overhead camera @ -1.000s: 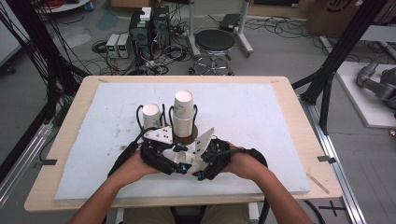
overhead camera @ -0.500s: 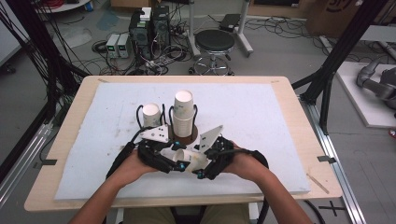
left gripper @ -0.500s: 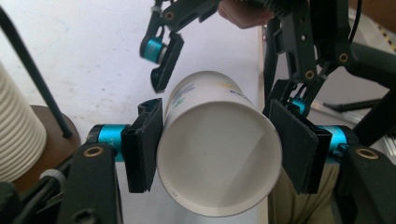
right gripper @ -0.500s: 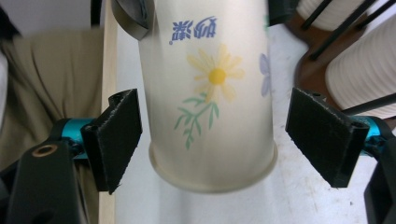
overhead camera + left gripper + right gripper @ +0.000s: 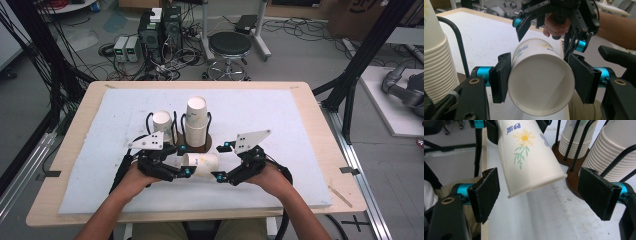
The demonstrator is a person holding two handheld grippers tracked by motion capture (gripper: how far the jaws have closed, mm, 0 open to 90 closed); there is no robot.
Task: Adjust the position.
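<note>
A white paper cup (image 5: 200, 165) with a yellow flower print lies on its side in the air, just above the white mat. My left gripper (image 5: 184, 161) is shut on it near the rim; in the left gripper view the cup (image 5: 541, 85) has its mouth toward the camera and both pads (image 5: 500, 77) press its sides. My right gripper (image 5: 223, 161) stands open around the cup's closed end. In the right gripper view the cup (image 5: 529, 157) slants down between the jaws, and the pads (image 5: 486, 195) stand well clear of it.
Behind the held cup stand two wire holders on brown bases, one with a short cup stack (image 5: 162, 122), one with a tall stack (image 5: 196, 120). In the right gripper view the stacks (image 5: 614, 152) are close at the right. The white mat (image 5: 280, 125) covers the wooden table.
The hands have drawn apart: the right gripper moved to the right, away from the left. The cup now shows between them, held by the left gripper.
</note>
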